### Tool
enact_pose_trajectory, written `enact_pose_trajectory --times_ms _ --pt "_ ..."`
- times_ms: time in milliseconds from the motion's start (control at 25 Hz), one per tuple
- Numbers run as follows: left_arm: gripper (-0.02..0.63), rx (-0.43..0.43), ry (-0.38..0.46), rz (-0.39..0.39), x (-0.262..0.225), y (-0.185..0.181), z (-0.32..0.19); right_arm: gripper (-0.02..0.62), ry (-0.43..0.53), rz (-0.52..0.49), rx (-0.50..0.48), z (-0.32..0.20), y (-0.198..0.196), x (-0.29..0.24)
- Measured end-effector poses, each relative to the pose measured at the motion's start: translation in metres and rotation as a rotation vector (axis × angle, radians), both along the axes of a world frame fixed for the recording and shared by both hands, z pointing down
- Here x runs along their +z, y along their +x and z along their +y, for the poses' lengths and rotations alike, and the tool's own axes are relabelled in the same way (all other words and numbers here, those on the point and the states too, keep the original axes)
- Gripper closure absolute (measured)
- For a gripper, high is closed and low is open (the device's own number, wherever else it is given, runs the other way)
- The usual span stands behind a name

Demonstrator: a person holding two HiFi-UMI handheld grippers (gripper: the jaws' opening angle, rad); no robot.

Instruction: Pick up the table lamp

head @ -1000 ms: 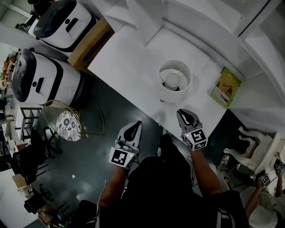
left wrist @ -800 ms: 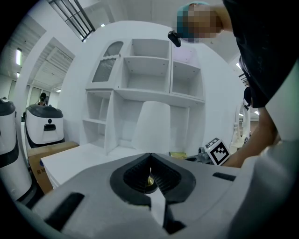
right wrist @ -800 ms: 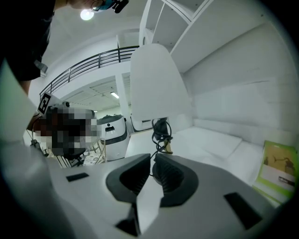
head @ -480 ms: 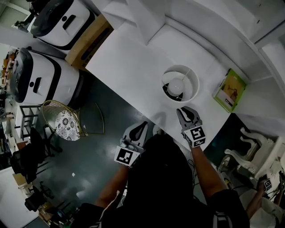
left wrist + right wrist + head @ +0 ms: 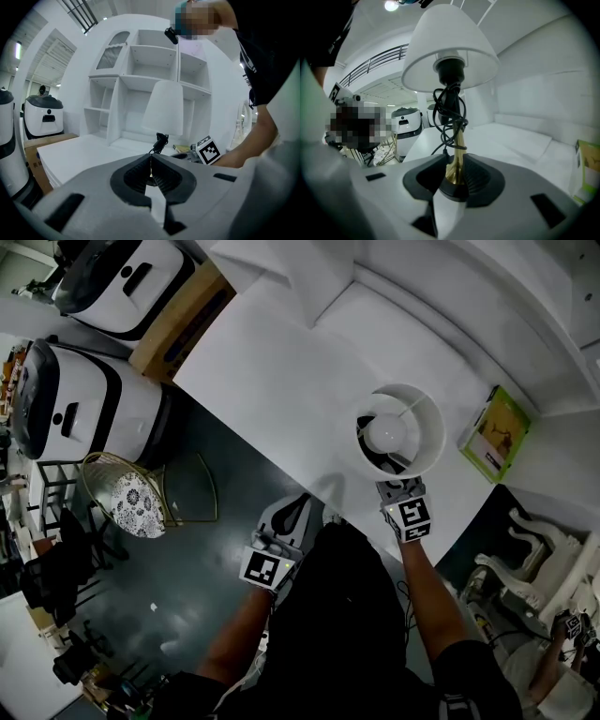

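Brass-stemmed table lamp (image 5: 449, 47) stands mid-frame, stem (image 5: 458, 145) between the opening jaws of the right claw (image 5: 455, 160); left claw (image 5: 151, 164) is pressed together, nothing in it.

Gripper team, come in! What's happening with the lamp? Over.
Left gripper shut, empty. Right gripper jaws opening, brass stem of table lamp between them, not clamped. Lamp upright on white table. Black cord bunched round stem, above the jaws.

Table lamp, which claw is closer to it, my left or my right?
Right. The right claw is at the table lamp, jaws opening with the brass stem between them. The left claw hangs back near the table edge, clear of the lamp.
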State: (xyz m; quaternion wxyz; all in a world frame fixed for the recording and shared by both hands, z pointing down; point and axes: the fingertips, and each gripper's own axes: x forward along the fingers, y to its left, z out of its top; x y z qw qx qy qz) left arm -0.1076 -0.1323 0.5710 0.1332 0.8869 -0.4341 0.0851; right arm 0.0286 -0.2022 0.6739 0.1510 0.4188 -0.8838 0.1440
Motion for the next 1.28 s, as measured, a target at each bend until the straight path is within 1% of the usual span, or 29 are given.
enact_pose_trajectory --times_ms 80,320,440,560,680,880,1080,1280 --pt "0.588 -0.003 -0.006 0.001 0.003 -0.001 -0.002 0.488 0.004 -0.001 0.01 -0.006 0.0 0.003" --pt "0.588 -0.006 -0.022 0.005 0.01 0.0 0.002 0.483 0.029 -0.007 -0.009 -0.018 -0.01 0.003" --pt "0.588 -0.006 -0.033 0.018 0.012 0.005 0.006 0.479 0.049 0.009 -0.029 -0.024 -0.015 0.002" --pt "0.589 0.012 -0.019 0.016 0.014 0.012 0.008 0.479 0.067 0.016 -0.041 -0.028 -0.015 0.004" --pt "0.588 0.007 -0.036 0.021 0.017 0.015 0.01 0.476 0.084 0.034 -0.038 -0.033 -0.015 0.007" --pt "0.588 -0.004 -0.038 0.014 0.017 0.011 0.011 0.457 0.065 0.022 -0.048 -0.044 -0.026 0.007" --pt "0.588 -0.025 -0.04 0.021 0.015 0.005 0.01 0.459 0.061 -0.03 -0.022 -0.05 -0.023 0.01" --pt "0.588 -0.025 -0.043 0.023 0.014 0.006 0.007 0.459 0.045 -0.032 -0.05 -0.047 -0.021 0.02"
